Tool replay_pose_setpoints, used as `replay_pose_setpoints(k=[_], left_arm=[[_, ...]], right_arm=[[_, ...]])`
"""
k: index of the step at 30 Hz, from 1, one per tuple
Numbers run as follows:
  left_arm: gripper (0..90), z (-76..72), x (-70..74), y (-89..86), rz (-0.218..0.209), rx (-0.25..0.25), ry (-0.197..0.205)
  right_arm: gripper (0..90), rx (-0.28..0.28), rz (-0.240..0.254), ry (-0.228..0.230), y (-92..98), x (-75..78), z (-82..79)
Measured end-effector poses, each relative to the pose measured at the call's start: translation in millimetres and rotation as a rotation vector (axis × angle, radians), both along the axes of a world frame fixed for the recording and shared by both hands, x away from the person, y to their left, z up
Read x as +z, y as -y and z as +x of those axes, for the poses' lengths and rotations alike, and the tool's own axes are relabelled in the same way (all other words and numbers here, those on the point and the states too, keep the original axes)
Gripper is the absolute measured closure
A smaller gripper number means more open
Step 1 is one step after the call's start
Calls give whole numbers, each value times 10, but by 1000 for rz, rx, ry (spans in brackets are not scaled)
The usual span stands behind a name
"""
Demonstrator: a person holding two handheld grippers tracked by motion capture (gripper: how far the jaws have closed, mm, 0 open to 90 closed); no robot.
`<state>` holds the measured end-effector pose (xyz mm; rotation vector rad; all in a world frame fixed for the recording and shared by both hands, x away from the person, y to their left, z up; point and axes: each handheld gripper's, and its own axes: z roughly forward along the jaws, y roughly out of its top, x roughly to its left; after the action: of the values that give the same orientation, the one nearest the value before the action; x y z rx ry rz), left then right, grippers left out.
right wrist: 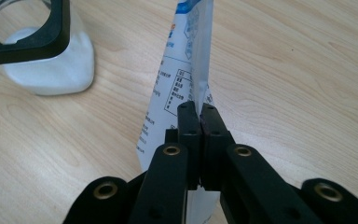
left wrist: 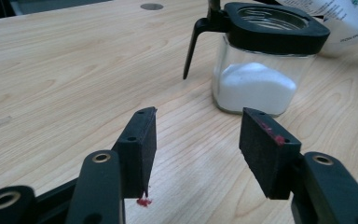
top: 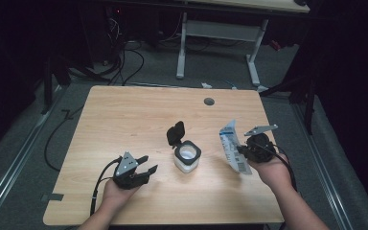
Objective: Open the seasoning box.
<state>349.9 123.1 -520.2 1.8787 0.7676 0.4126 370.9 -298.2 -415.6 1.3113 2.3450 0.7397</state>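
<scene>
Pale wood-grain counter is carrying one square glass jar of white powder, its black hinged lid standing open, just ahead of the left tool, whose jaws are gaping empty. The right tool is pinching one flat white printed pouch, upright beside the jar.
</scene>
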Motion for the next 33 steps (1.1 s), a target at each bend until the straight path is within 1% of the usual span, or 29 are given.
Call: replay_pose_setpoints(k=[2,4,6,7,9,10,12,13,14,16,19,22,23,24,27,28,30,31,33], left_arm=[[464,8,1,-30,9,6,-10],[464,15,2,-64,13,16,-16],[464,28,6,-127,9,37,-20],[464,33,10,-159,3,47,-22],[464,43,17,-229,-5,71,-27],[465,48,17,-262,-10,83,-28],[465,51,17,-318,-16,103,-31],[465,49,15,-354,-17,115,-30],[460,44,15,-381,-10,124,-25],[455,33,10,-422,6,143,-11],[452,31,2,-472,29,152,-8],[453,35,-9,-497,32,160,-13],[453,35,-12,-500,33,161,-13],[453,34,-13,-499,36,161,-10],[451,32,-16,-494,51,158,-3],[451,33,-20,-489,52,157,-5],[452,39,-19,-490,49,148,-9],[451,40,-17,-495,47,143,-6],[450,38,-11,-504,34,138,-3]], right_arm=[[895,-5,8,18,25,-24,-10],[895,-10,39,39,60,-46,-23],[895,-18,59,55,93,-67,-37],[895,-14,61,68,110,-75,-44],[895,-21,86,85,130,-91,-61],[895,-21,96,103,143,-97,-72],[895,-28,98,128,153,-104,-92],[895,-24,96,141,154,-109,-97],[895,-22,101,157,157,-116,-112],[895,-21,120,180,168,-132,-131],[896,-37,182,216,224,-158,-166],[896,-47,232,261,267,-194,-211],[896,-48,233,272,270,-203,-222],[896,-48,234,291,271,-219,-240],[896,-49,247,320,282,-269,-267],[896,-53,252,322,279,-283,-274],[896,-51,264,345,273,-339,-285],[896,-53,268,350,271,-354,-290],[896,-52,282,370,268,-389,-292]])
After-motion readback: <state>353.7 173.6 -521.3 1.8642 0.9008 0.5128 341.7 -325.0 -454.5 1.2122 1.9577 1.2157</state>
